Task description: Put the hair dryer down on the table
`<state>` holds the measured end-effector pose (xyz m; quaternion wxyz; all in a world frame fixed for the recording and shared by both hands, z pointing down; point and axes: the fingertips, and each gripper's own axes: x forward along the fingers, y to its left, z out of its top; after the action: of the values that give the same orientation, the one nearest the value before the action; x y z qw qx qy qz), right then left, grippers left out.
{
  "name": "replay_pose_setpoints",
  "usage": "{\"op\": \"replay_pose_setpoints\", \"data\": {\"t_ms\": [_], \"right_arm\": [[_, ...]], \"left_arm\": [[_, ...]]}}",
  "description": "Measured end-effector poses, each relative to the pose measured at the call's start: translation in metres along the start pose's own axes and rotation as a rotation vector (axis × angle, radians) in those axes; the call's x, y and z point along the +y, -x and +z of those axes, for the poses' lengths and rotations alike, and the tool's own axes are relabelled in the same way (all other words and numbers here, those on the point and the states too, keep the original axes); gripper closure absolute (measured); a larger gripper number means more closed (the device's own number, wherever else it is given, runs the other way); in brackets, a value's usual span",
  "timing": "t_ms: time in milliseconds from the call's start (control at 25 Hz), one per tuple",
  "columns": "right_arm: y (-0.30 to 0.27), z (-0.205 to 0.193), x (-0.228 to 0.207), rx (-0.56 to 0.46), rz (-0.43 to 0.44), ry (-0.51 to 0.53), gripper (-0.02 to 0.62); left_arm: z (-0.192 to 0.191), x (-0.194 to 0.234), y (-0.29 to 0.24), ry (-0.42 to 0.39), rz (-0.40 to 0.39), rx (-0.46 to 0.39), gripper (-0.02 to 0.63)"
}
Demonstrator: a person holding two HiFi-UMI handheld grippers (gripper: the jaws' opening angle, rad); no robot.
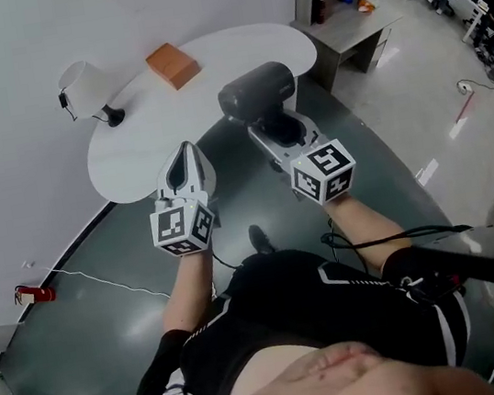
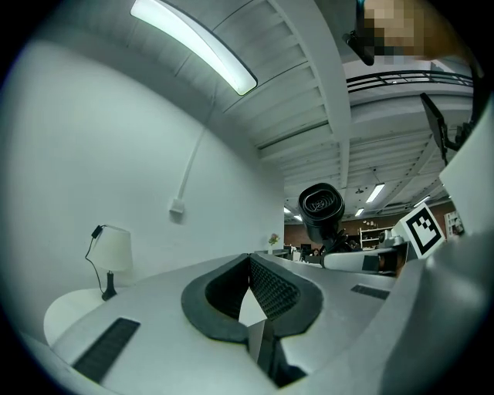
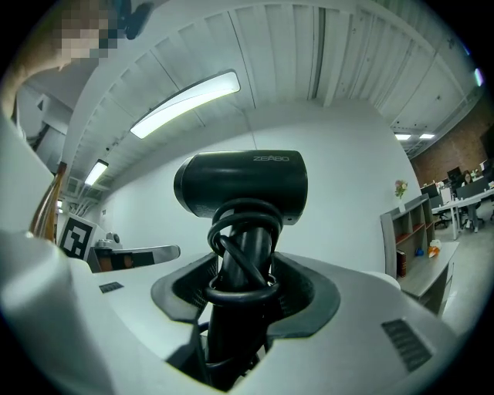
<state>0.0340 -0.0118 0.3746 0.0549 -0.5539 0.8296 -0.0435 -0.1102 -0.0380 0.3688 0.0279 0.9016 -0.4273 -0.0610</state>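
1. White worktop (image 1: 234, 54) by the wall carries a lamp (image 1: 85, 87) and an orange block (image 1: 173, 65).
2. The step looks like the carry: the hair dryer (image 1: 255, 91) hangs at the worktop's near edge, not yet set down.
3. Next it needs lowering onto bare worktop, then release.
4. Right gripper (image 1: 285, 130) jaws pinch its cord-wrapped handle; left gripper (image 1: 187, 159) jaws are pressed together, empty.

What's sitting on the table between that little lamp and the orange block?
Nothing: in the head view the white table between the lamp and the orange block is bare.
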Motion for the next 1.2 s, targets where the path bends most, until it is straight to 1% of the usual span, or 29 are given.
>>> {"op": "replay_pose_setpoints", "data": {"t_ms": [120, 240, 480, 720, 880, 1040, 1200], "right_arm": [[-0.025, -0.003, -0.014, 0.013, -0.006, 0.013, 0.364], [-0.046, -0.005, -0.023, 0.025, -0.005, 0.010, 0.364], [-0.087, 0.001, -0.048, 0.017, -0.021, 0.005, 0.364], [-0.125, 0.003, -0.065, 0.009, -0.034, 0.004, 0.364], [-0.143, 0.007, -0.072, 0.001, -0.035, -0.005, 0.364], [-0.164, 0.010, -0.078, -0.015, -0.026, 0.002, 0.364], [-0.180, 0.008, -0.079, -0.001, -0.019, 0.001, 0.364]], "left_arm": [[-0.003, 0.015, -0.026, -0.016, -0.001, -0.002, 0.574], [-0.004, 0.027, -0.044, 0.000, -0.002, 0.008, 0.574], [0.001, 0.052, -0.083, 0.002, -0.007, 0.001, 0.574], [-0.001, 0.079, -0.117, -0.016, -0.023, 0.001, 0.574], [0.002, 0.085, -0.133, -0.014, -0.016, -0.033, 0.574], [0.000, 0.092, -0.149, -0.020, -0.030, -0.023, 0.574], [0.004, 0.104, -0.156, -0.020, -0.034, -0.025, 0.574]]}}
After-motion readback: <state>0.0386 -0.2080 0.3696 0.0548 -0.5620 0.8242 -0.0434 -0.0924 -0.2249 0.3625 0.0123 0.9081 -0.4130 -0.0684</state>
